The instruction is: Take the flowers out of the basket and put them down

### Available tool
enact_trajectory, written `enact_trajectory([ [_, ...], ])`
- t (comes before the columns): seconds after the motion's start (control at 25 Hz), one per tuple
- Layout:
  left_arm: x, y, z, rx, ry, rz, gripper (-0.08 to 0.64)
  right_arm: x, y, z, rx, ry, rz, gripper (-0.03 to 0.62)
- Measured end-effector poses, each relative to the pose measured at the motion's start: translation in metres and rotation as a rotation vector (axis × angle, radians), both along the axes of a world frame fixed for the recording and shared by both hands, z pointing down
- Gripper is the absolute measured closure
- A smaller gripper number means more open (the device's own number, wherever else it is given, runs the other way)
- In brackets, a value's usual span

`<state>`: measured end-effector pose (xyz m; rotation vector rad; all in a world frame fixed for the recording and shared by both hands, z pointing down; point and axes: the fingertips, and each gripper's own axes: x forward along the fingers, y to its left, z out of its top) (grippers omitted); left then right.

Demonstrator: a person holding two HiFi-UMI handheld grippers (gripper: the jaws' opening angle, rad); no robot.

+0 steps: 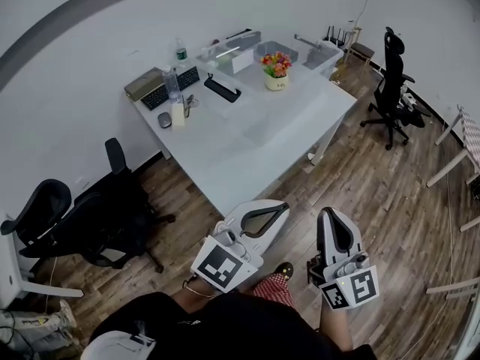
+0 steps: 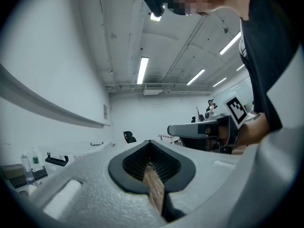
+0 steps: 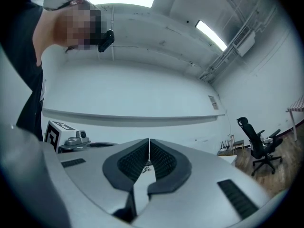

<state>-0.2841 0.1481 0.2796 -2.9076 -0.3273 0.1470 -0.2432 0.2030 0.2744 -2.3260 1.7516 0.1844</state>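
Nearest in the head view, the white left claw [image 1: 281,207] and white right claw [image 1: 330,214] sit at 6 o'clock. The orange-pink flowers [image 1: 276,64] stand in a cream basket [image 1: 276,83] on the white table [image 1: 255,141] at 12 o'clock. The left gripper view, then the right gripper view, each show jaws together with nothing between.

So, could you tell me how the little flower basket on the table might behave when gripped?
The basket looks small, so probably light and apt to lift along with the flowers. The bunch rises above its rim, so it may tip if nudged. Its stiffness cannot be judged from here.
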Motion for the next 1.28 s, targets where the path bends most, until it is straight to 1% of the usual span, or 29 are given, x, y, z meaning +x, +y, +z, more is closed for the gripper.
enact_trajectory([
  [0.08,0.018,-0.002,-0.003,0.006,0.007,-0.006,0.554,0.016,-0.004,-0.002,0.007,0.006,-0.016,0.578],
  [0.24,0.051,0.000,-0.007,0.060,0.023,-0.018,0.554,0.050,-0.005,-0.001,-0.005,0.034,-0.018,0.578],
  [0.32,0.067,0.002,-0.007,0.062,0.028,-0.019,0.554,0.065,-0.004,0.001,-0.010,0.041,-0.017,0.578],
  [0.6,0.118,0.009,-0.006,0.061,0.008,-0.026,0.554,0.117,0.004,0.001,0.013,0.022,-0.033,0.578],
  [0.76,0.145,0.008,-0.007,0.027,0.004,-0.055,0.554,0.141,0.003,0.000,0.016,0.020,-0.051,0.578],
  [0.8,0.151,0.008,-0.007,0.031,-0.001,-0.061,0.554,0.146,0.004,0.000,0.016,0.022,-0.056,0.578],
  [0.92,0.169,0.012,-0.004,0.080,-0.014,-0.079,0.554,0.161,0.006,0.001,0.015,0.028,-0.071,0.578],
  [0.96,0.175,0.013,-0.005,0.083,-0.012,-0.082,0.554,0.167,0.007,0.001,0.013,0.033,-0.074,0.578],
  [1.12,0.193,0.014,-0.008,0.054,-0.003,-0.095,0.554,0.185,0.006,0.001,0.007,0.050,-0.089,0.578],
  [1.28,0.207,0.009,-0.005,-0.005,-0.016,-0.131,0.554,0.201,0.004,0.003,0.007,0.046,-0.126,0.578],
])
